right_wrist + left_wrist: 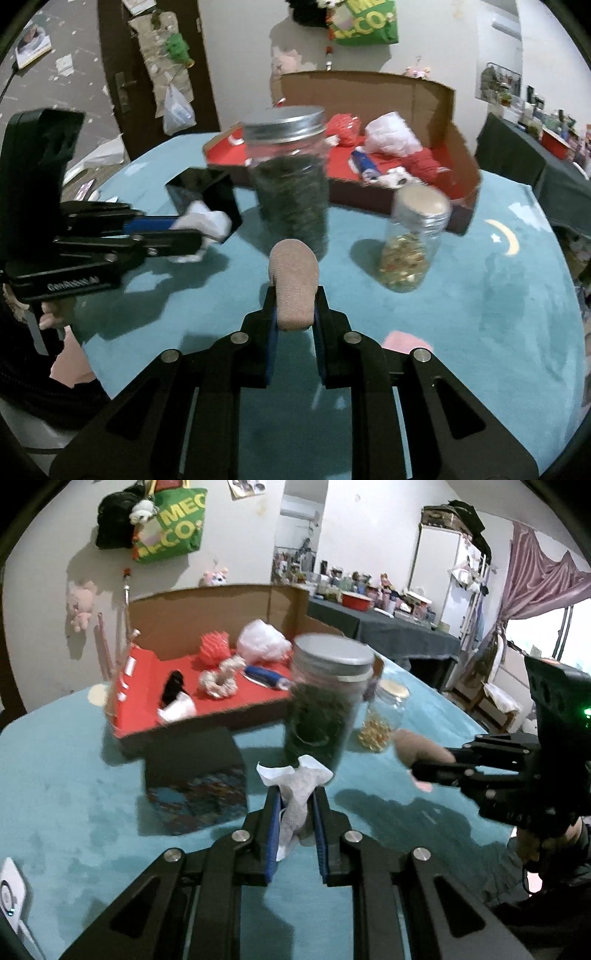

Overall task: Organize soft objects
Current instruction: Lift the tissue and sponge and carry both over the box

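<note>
Left gripper (pixel 295 805) jaws pinch white cloth (pixel 295 794); right gripper (pixel 294 314) jaws clamp tan roll (pixel 293 288).

There are two jars (pixel 290 177) with lids and one open box (pixel 454 122). One black case (pixel 210 192) stands there. Two grippers (pixel 294 325) each hold one soft thing.
</note>
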Demonstrator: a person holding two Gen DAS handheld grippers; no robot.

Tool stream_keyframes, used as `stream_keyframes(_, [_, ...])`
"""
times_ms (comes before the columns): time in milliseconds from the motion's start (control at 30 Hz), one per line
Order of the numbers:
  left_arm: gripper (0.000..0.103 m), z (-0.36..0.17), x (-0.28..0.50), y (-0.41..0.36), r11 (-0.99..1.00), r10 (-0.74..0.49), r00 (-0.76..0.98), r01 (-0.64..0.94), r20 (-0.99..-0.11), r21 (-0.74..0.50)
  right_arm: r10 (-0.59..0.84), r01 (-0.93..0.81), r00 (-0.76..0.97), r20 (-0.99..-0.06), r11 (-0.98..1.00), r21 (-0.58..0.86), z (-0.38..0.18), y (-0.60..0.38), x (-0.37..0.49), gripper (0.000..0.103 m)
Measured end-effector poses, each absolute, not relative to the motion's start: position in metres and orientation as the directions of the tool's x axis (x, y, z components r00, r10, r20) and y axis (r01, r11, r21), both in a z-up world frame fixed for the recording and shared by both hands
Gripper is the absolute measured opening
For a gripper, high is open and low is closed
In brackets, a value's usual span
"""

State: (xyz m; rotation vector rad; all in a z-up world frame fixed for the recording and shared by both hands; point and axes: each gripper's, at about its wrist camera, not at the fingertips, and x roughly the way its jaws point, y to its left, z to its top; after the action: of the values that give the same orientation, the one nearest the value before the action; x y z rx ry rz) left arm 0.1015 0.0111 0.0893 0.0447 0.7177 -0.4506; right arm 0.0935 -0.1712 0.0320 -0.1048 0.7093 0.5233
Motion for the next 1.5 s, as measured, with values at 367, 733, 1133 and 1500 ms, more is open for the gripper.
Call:
stream_keyframes(367, [0.018,0.116,0.13,0.036,0.922,-0.336,0.701,0.381,-0.629,-0.068,0.368,-0.43,0.706,-0.605,0.902,0.046,0.063,-0.204,0.114,0.016])
stream_keyframes(733, [0.018,0.125,0.19,0.033,0.881,-0.365,0.611,0.47,-0.702,-0.05,0.377,-0.491,0.66,-0.649,0.871,0.007,0.082,-0.203,0.168,0.016])
stream_keyframes(1133, [0.018,0.11,0.27,-0.001,0.817,-0.362,0.456,0.575,-0.813,-0.041,0.401,-0.617,0.485,-0.777,0.787,0.02,0.081,-0.168,0.259,0.016])
stream_keyframes(1500, [0.018,0.079,0.317,-0.023,0.793,-0.296,0.351,0.609,-0.888,-0.024,0.388,-0.705,0.248,-0.888,0.701,0.109,0.047,-0.132,0.325,0.016])
